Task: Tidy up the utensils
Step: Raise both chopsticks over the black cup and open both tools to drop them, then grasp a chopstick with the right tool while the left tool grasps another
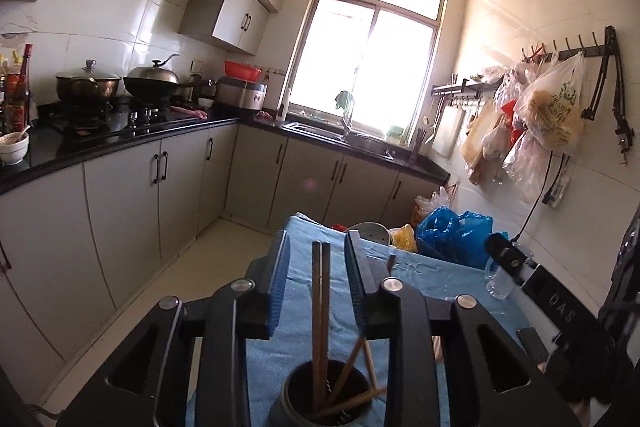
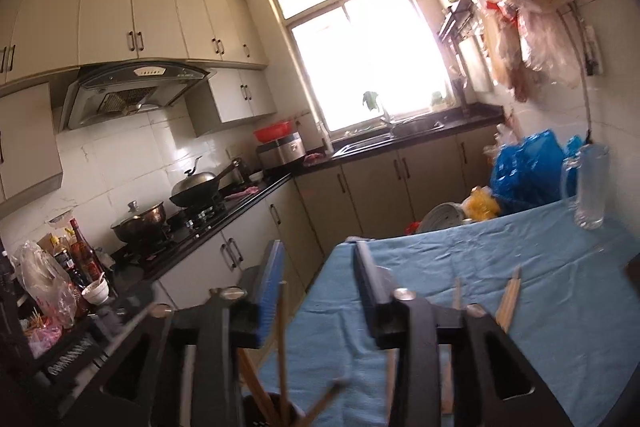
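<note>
Chopsticks (image 1: 321,311) stand as a dark pair upright in the round holder (image 1: 326,397), rising between the fingers of the left tongs (image 1: 318,255), which are spread wide and touch nothing. A few lighter sticks lean at angles in the same holder. It looks as if the drop is just finished, so the sound move is to lift those tongs straight up, clear of the stick tips, without nudging the holder on the blue-clothed surface (image 1: 432,275). Further right, the right tongs (image 2: 320,267) are also spread and empty above the holder (image 2: 272,411). Loose chopsticks (image 2: 508,299) still lie on the cloth to their right; close on them mid-length, keeping well apart from the glass (image 2: 590,187).
</note>
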